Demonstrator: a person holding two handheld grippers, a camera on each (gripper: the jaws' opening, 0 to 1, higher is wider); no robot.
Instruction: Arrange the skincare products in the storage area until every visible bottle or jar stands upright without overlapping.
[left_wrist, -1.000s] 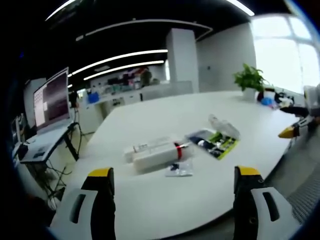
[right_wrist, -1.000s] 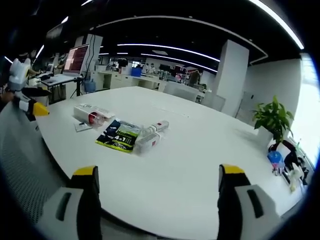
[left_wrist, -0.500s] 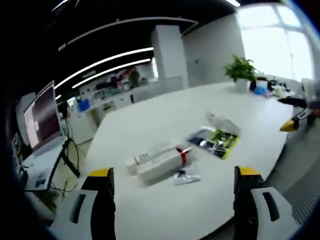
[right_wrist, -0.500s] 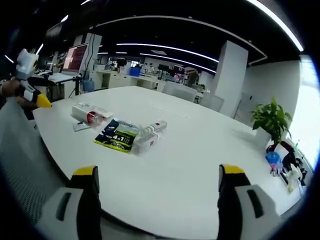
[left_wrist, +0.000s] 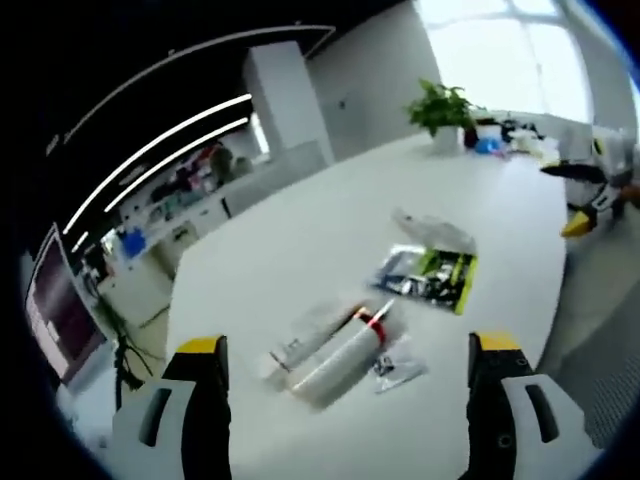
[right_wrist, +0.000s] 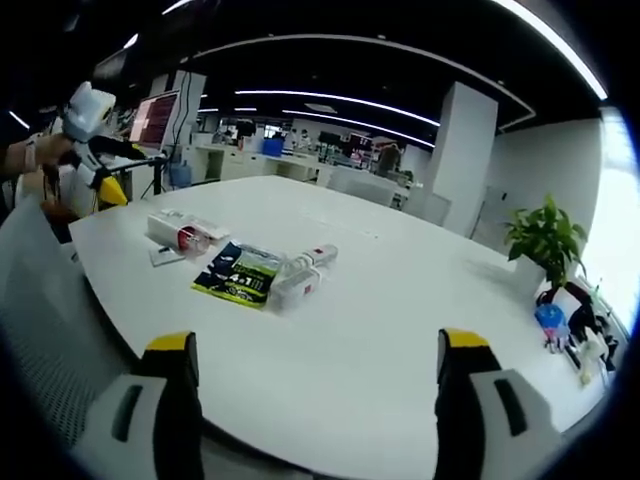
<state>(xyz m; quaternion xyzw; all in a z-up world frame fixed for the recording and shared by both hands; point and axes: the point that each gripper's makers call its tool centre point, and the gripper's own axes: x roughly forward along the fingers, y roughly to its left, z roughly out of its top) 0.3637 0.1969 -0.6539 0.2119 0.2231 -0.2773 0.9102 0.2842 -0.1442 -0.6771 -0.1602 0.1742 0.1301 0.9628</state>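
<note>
All the skincare products lie flat on the white table. A white tube with a red band rests against a second white tube, with a small sachet beside them. Further right lie a dark and green packet and a clear-white bottle. In the right gripper view the same row shows: tubes, sachet, packet, bottle. My left gripper hangs open above the tubes, also seen from the side. My right gripper is open, well short of the row, and appears again at the table's edge.
A potted plant and small items stand at the table's far end. A monitor on a side desk stands beyond the table's left end. The table edge curves close under my right gripper.
My left gripper has risen and tipped down over the table, bringing the tubes nearer in its view. The right gripper has stayed still. The products have not moved.
</note>
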